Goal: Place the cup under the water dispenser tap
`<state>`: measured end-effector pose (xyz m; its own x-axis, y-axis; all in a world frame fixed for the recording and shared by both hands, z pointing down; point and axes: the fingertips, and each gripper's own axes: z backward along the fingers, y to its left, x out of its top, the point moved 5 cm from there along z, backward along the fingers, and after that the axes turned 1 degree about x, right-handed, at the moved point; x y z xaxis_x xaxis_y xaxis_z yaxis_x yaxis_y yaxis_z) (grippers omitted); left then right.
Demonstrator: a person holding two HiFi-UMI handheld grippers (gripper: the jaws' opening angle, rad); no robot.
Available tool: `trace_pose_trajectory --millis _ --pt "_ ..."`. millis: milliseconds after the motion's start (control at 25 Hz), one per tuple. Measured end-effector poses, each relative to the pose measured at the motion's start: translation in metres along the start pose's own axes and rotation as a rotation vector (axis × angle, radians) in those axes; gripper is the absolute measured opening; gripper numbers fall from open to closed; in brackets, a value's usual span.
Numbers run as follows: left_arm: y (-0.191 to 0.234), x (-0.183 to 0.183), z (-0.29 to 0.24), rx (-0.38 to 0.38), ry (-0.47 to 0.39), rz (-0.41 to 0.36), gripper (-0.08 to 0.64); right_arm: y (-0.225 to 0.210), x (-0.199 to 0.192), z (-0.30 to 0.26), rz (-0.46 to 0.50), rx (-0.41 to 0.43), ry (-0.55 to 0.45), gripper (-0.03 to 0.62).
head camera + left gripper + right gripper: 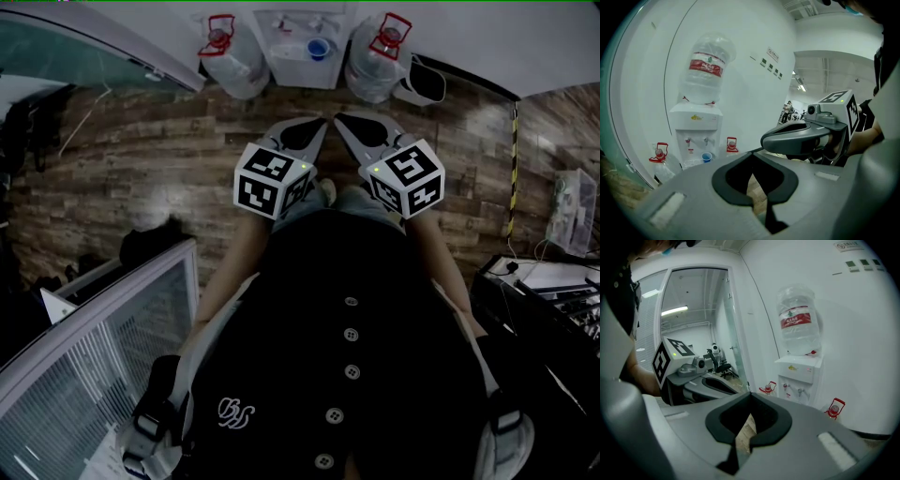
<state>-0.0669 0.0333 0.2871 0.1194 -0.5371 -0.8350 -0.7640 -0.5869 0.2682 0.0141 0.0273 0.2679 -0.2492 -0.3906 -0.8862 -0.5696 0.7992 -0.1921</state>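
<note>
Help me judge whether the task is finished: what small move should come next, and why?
Probably just a step closer to check: the blue cup already stands on the water dispenser tray, seemingly under a tap, while the left gripper and right gripper are shut, empty and far from it.

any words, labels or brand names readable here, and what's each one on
None can be read outright.
Red label on the bottle: print too small.
Yellow logo on the water dispenser: blurred.
Wall sign: too small.
White monogram on the shirt: curly, unreadable.
</note>
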Motion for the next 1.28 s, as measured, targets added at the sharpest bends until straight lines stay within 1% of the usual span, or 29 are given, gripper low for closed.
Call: trace_pose_trajectory --millis 320,520,720,1280 --pt "0.008 -0.001 0.006 0.024 -0.010 0.016 0.000 0.008 -0.003 -0.003 0.015 0.013 0.013 0.000" --pt "0.005 -0.007 0.008 0.016 0.006 0.022 0.000 0.010 -0.003 -0.003 0.035 0.018 0.020 0.000" --pt "0.003 -0.008 0.007 0.007 0.008 0.018 -0.001 0.011 -0.002 -0.002 0.035 0.015 0.022 0.000" --pt "0.004 -0.009 0.008 0.020 -0.001 0.022 -0.002 0.006 -0.005 0.003 0.042 -0.004 0.026 0.000"
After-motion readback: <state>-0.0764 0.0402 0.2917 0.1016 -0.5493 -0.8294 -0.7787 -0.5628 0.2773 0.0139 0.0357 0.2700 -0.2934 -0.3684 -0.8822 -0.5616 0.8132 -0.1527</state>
